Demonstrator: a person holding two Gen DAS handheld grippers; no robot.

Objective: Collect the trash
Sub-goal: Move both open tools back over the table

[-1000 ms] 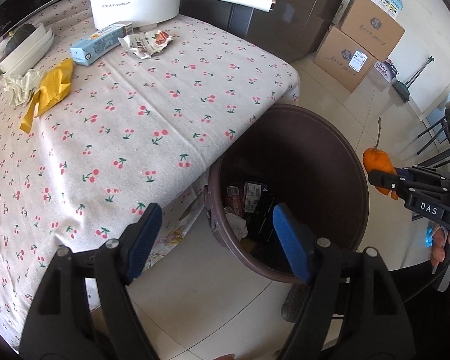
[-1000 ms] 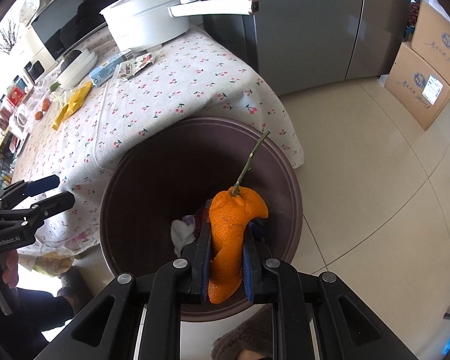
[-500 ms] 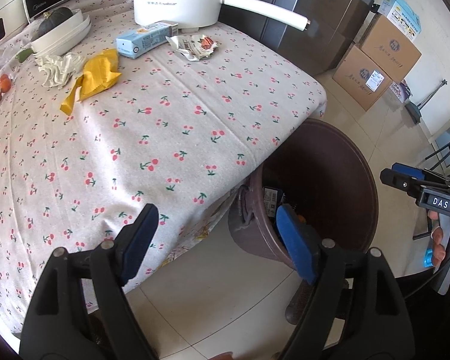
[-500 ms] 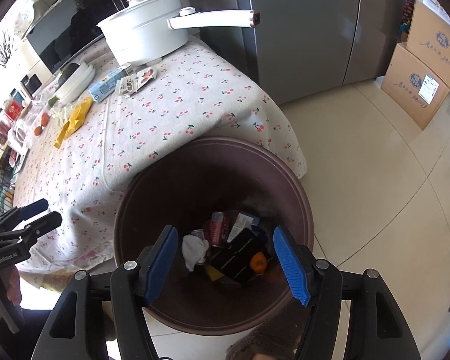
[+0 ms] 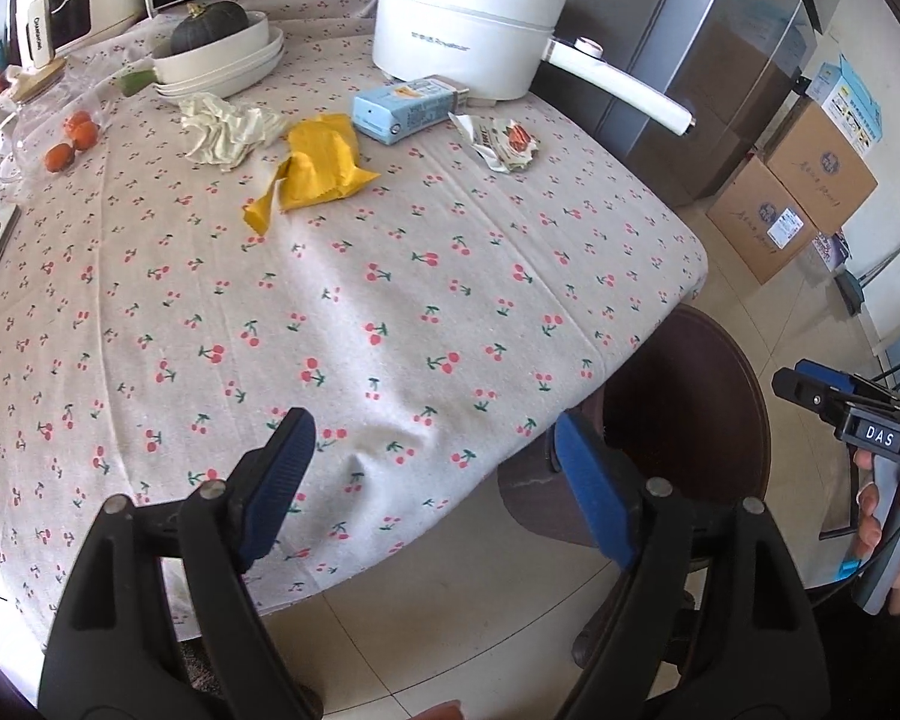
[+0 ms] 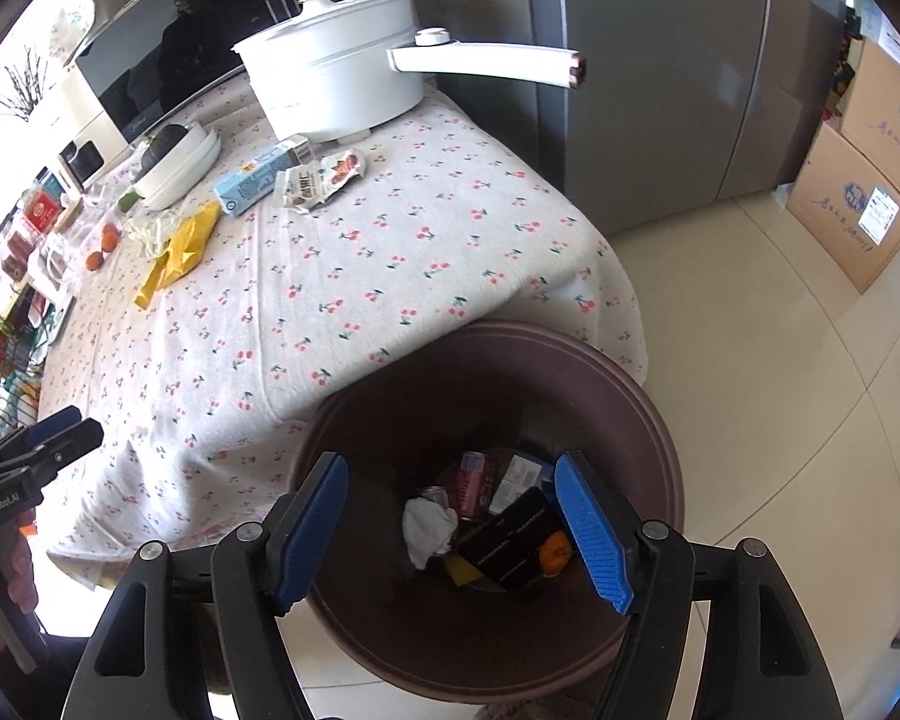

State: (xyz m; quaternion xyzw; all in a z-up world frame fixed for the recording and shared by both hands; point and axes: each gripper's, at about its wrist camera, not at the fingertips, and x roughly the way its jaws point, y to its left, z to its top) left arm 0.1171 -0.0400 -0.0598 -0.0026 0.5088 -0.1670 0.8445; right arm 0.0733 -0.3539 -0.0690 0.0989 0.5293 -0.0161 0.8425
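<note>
Below the right gripper (image 6: 450, 528), whose empty jaws were opening, the brown bin (image 6: 648, 414) held orange peel (image 6: 554, 553), a can (image 6: 473, 480) and tissue (image 6: 427, 531). The left gripper (image 5: 432, 480) stood wide and empty over the table (image 5: 390, 276), where a yellow wrapper (image 5: 318, 168) lay.

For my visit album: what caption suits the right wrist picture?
Empty right gripper, jaws opening, above the brown bin holding orange peel beside the cherry-print table.

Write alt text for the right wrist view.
The right gripper, jaws opening and empty, hangs over a brown bin holding cans, wrappers, a tissue and an orange peel. Behind it, a cherry-print table carries a white pot, a blue carton, a wrapper and a yellow bag.
</note>
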